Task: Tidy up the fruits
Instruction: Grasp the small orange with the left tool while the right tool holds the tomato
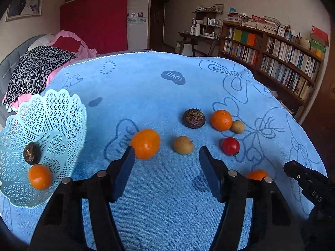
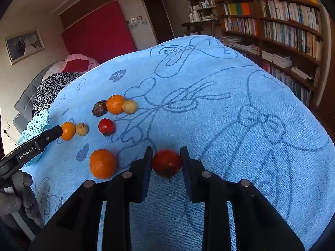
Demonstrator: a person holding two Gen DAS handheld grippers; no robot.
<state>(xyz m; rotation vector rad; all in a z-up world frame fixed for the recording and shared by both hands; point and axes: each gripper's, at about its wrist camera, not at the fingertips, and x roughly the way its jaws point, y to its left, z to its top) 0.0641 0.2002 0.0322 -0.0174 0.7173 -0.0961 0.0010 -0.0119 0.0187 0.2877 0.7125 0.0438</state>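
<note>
Here, from the left wrist, a blue towel (image 1: 163, 96) printed with bows and "LOVE" hearts covers the table, and the left gripper (image 1: 166, 149) hangs over it with its fingers wide apart, holding nothing, the left one just beside an orange (image 1: 145, 143). A pale blue lattice basket (image 1: 60, 113) at the left edge holds a second orange (image 1: 39, 176) and a dark fruit (image 1: 31, 153); more fruits lie scattered ahead. Behind are a bed (image 1: 31, 71) with patterned bedding, a red panel (image 1: 94, 18) and a full bookshelf (image 1: 278, 58). From the right wrist, the right gripper (image 2: 166, 152) has its fingers closed against the sides of a red fruit (image 2: 166, 163) above the towel, a large orange (image 2: 103, 163) lying near on its left.
</note>
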